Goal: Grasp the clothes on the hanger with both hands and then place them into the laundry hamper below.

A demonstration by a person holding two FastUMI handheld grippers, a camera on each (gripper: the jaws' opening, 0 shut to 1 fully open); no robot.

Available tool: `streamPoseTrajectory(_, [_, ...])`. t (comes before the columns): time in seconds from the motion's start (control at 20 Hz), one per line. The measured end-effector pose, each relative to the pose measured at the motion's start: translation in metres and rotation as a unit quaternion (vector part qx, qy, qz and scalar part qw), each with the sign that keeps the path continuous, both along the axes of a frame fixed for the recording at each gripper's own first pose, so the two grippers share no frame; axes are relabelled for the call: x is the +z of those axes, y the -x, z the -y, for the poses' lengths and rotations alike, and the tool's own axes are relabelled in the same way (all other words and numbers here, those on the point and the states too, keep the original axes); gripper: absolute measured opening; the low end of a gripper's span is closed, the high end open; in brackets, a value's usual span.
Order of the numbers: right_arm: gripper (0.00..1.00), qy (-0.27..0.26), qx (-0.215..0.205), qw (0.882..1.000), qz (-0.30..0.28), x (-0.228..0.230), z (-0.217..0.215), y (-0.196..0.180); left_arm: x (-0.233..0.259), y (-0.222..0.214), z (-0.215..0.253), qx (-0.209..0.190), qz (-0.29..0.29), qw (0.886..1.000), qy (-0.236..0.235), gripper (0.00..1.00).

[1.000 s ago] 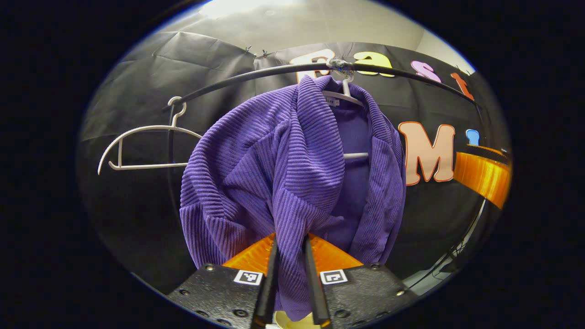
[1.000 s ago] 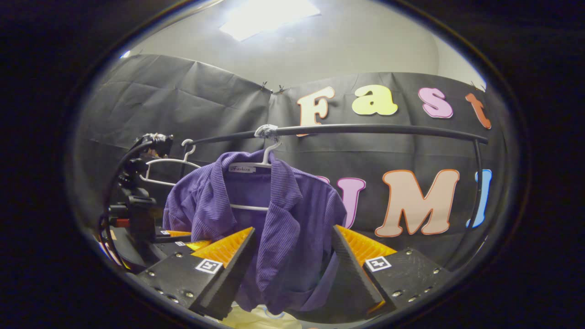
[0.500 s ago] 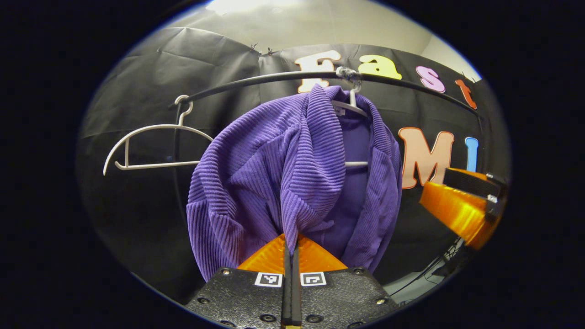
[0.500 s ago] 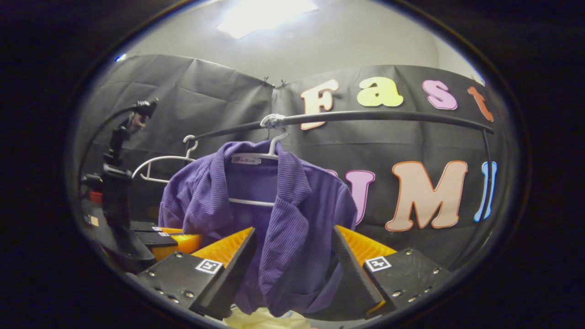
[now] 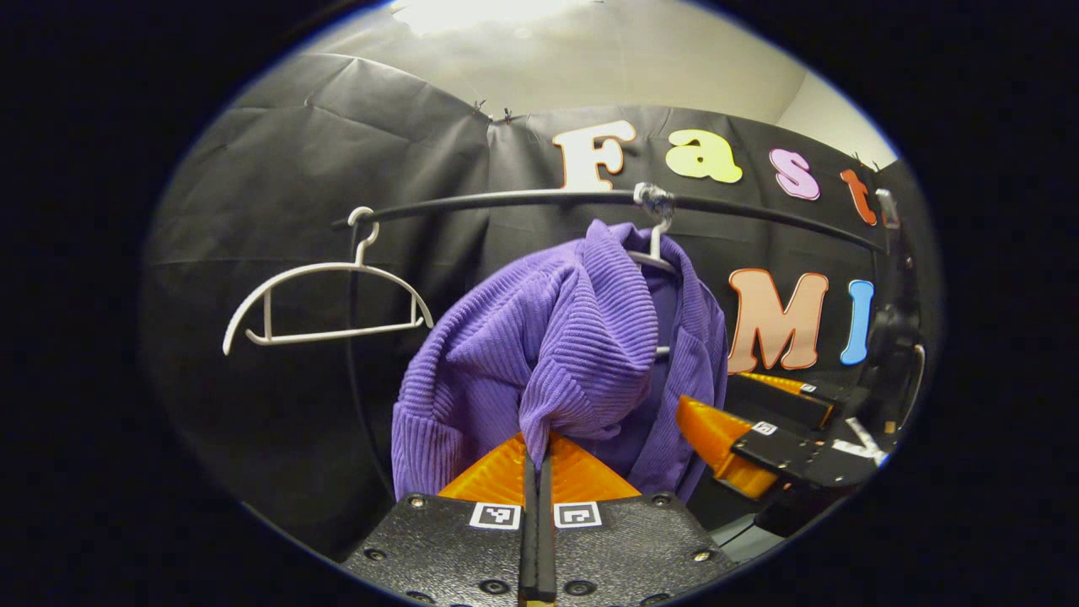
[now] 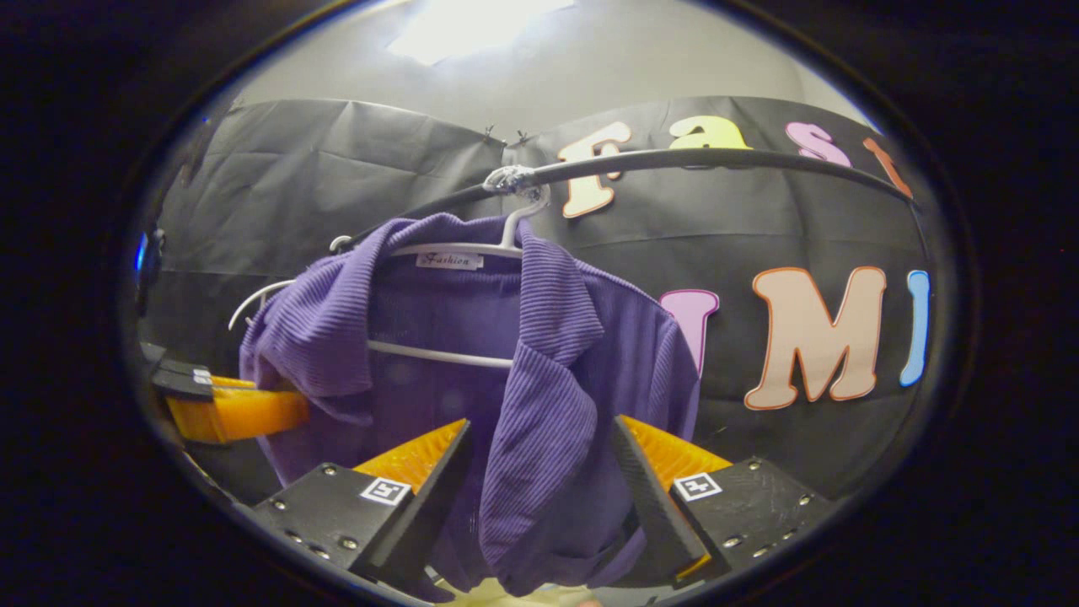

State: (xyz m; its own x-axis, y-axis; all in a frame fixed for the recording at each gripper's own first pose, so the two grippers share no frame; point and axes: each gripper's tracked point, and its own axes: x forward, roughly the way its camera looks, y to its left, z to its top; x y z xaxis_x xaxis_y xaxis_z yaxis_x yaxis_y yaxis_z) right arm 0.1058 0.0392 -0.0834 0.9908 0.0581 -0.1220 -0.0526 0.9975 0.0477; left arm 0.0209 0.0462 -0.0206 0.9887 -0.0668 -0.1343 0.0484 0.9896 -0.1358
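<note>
A purple ribbed garment hangs on a white hanger from the black rail. My left gripper is shut on a bunched fold of its left front, and the cloth is drawn toward me. In the right gripper view the same garment hangs close in front. My right gripper is open, with the right front panel hanging between its fingers and touching neither. One left finger shows at the garment's far left side. A right finger shows beside the garment's right edge.
An empty white hanger hangs on the same rail to the left of the garment. The rail's upright post stands behind it. Something pale lies below the garment's hem.
My left gripper went from slightly apart to shut on the fold and drew it back, bunching the cloth. My right gripper moved in closer, staying open around the right panel.
</note>
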Motion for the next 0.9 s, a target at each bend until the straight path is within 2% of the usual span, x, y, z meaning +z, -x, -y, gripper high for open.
streamPoseTrajectory(0.05, [0.98,0.0,0.002,1.0,0.0,-0.002,-0.002,-0.005,0.006,0.001,-0.002,0.002,0.006,1.0,-0.004,0.03])
streamPoseTrajectory(0.1, [0.98,0.0,0.002,1.0,0.0,-0.005,-0.004,-0.011,0.012,0.003,-0.005,0.004,0.01,1.0,-0.006,0.0])
streamPoseTrajectory(0.5, [0.96,0.007,-0.013,0.999,-0.031,-0.038,-0.001,-0.036,0.058,0.006,-0.029,0.032,0.046,0.998,-0.001,0.0])
streamPoseTrajectory(0.55, [0.93,0.005,-0.015,0.999,-0.037,-0.041,0.0,-0.037,0.063,0.006,-0.034,0.039,0.049,0.998,0.001,0.0])
streamPoseTrajectory(0.65, [0.75,-0.001,-0.022,0.998,-0.05,-0.045,0.003,-0.038,0.07,0.004,-0.043,0.049,0.056,0.997,0.004,0.0])
streamPoseTrajectory(0.7, [0.72,-0.005,-0.026,0.998,-0.057,-0.047,0.005,-0.039,0.072,0.003,-0.047,0.054,0.058,0.997,0.004,0.03])
streamPoseTrajectory(0.75, [0.71,-0.009,-0.031,0.997,-0.067,-0.051,0.008,-0.039,0.075,0.002,-0.049,0.058,0.061,0.996,0.003,0.0])
streamPoseTrajectory(0.8, [0.71,-0.012,-0.035,0.997,-0.072,-0.05,0.011,-0.037,0.076,0.001,-0.053,0.063,0.061,0.996,0.002,0.03])
streamPoseTrajectory(0.9, [0.47,-0.014,-0.042,0.996,-0.073,-0.05,0.02,-0.042,0.078,-0.001,-0.059,0.07,0.062,0.996,0.003,0.0])
